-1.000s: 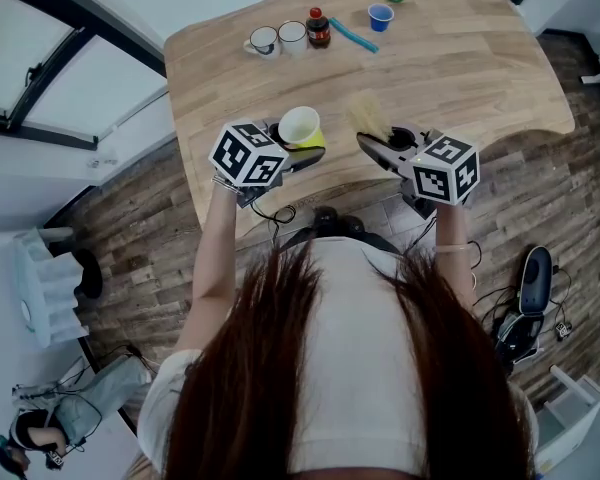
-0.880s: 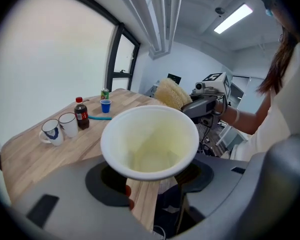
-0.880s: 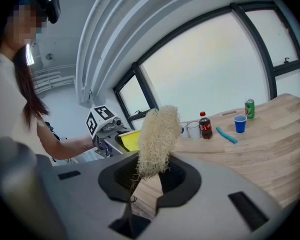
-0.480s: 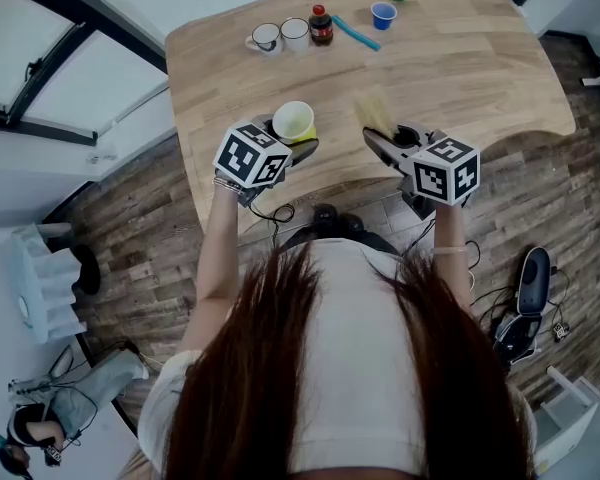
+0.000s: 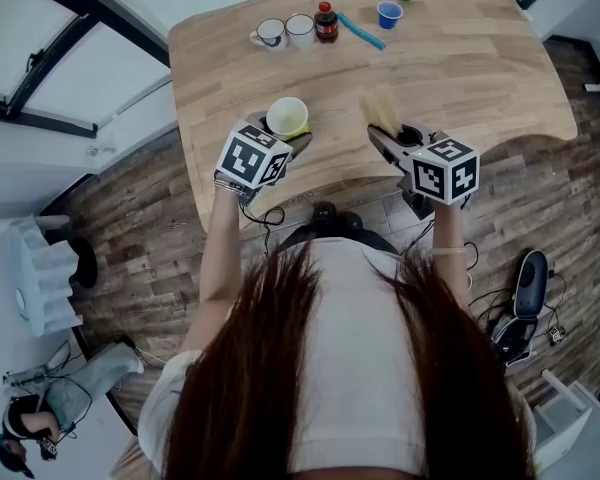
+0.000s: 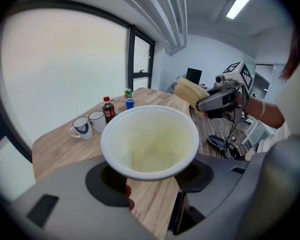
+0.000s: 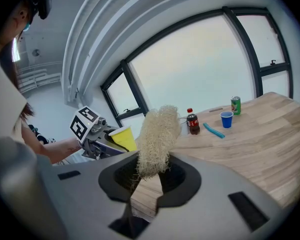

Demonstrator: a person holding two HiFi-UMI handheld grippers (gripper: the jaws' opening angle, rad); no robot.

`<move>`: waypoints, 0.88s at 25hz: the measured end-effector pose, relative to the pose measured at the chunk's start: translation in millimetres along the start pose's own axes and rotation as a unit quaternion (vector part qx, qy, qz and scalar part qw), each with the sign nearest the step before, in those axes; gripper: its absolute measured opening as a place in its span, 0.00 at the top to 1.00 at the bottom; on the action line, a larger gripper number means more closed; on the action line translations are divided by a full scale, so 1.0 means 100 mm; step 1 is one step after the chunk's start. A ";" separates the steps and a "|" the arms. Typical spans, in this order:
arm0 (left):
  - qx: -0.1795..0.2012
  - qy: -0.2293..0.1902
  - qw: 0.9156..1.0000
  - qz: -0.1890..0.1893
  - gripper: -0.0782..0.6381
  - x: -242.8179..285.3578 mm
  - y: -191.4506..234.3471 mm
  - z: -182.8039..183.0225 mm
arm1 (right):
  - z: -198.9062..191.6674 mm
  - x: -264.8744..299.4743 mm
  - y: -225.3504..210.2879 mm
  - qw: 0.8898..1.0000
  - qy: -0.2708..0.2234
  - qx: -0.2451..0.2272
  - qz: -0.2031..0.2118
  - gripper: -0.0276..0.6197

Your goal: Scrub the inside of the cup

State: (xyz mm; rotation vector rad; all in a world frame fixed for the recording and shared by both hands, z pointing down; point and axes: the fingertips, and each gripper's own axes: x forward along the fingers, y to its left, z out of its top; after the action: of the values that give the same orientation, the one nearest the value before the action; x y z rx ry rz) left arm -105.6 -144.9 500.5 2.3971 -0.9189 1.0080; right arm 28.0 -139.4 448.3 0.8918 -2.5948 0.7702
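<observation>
- Cup (image 5: pixel 287 118), yellow outside and pale inside, sits over the near edge of the counter (image 5: pixel 480 68), left of centre in the head view. Its mouth is tipped up and back toward the person, so the left gripper view looks straight into it.
- Loofah scrubber (image 5: pixel 381 114) lies to the right of the cup at about the same height in the frame. Bare counter shows between them and they do not touch. Its long axis runs out along its tongs, free end toward the upper frame.
- Judgement: the next move turns on bringing the loofah tip leftward and down into the cup mouth. Both hands look about equally near.
- Left tongs (image 6: pixel 151 176): jaws wide apart, clamped on the cup's sides below the rim.
- Right tongs (image 7: pixel 149 174): jaws nearly together, pinching the loofah's lower end. The rest stands free.
- Nothing is inside the cup, so scrubbing looks not yet begun.
- Mugs (image 5: pixel 300 30) and cola bottle (image 5: pixel 326 23) stand at the far edge, well apart.
</observation>
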 end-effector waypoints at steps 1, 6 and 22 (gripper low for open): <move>-0.001 0.001 1.000 0.007 0.54 0.00 0.02 -0.01 | -0.01 0.00 0.00 1.000 0.001 0.000 -0.002 0.83; -0.013 -0.003 0.999 0.032 0.54 0.02 0.09 -0.05 | -0.07 0.03 -0.03 1.000 0.013 -0.002 -0.013 0.83; -0.042 -0.010 0.997 0.069 0.54 0.02 0.26 -0.13 | -0.14 0.08 -0.05 0.999 0.028 -0.001 -0.028 0.83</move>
State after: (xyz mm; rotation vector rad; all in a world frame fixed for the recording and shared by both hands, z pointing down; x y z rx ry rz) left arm -129.5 -157.1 513.4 2.3039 -1.1237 0.9751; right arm 26.6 -138.7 465.5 0.9256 -2.5100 0.7661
